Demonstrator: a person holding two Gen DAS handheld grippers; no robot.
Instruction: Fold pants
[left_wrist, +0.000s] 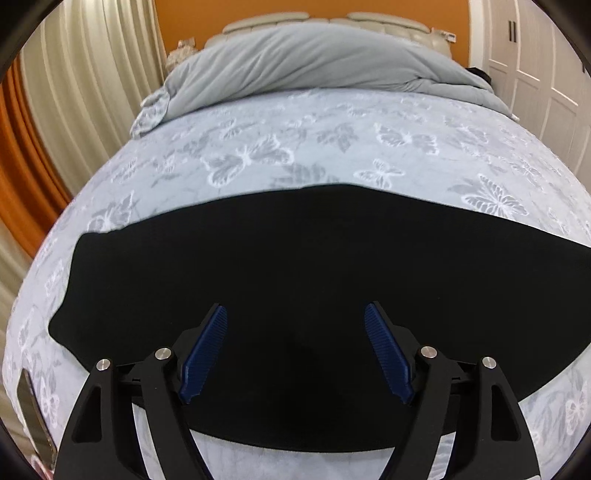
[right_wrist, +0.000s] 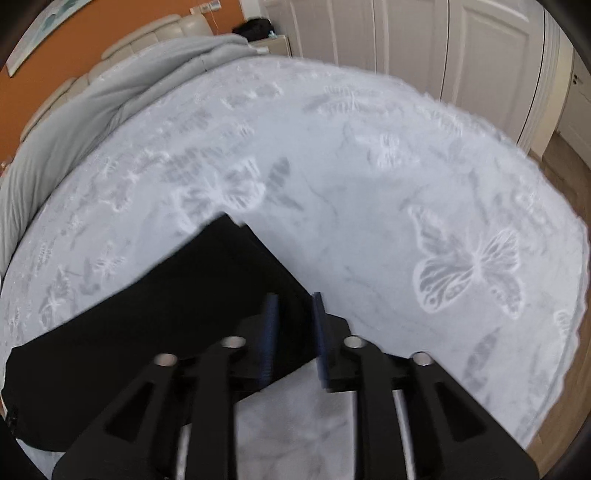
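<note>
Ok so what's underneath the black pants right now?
The black pants lie flat on the butterfly-print bedspread, which shows on all sides of them. Whatever is directly beneath the fabric is covered, so nothing else can be seen there.

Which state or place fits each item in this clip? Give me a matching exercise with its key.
Things:
1. left gripper
2. right gripper
3. black pants
4. grey duvet

States or places:
A. bunched up at the headboard end
B. jaws wide apart over the dark cloth
C. spread flat on the butterfly bedspread
D. jaws narrow, at the cloth's edge

Pairs: 1-B, 2-D, 3-C, 4-A
</note>
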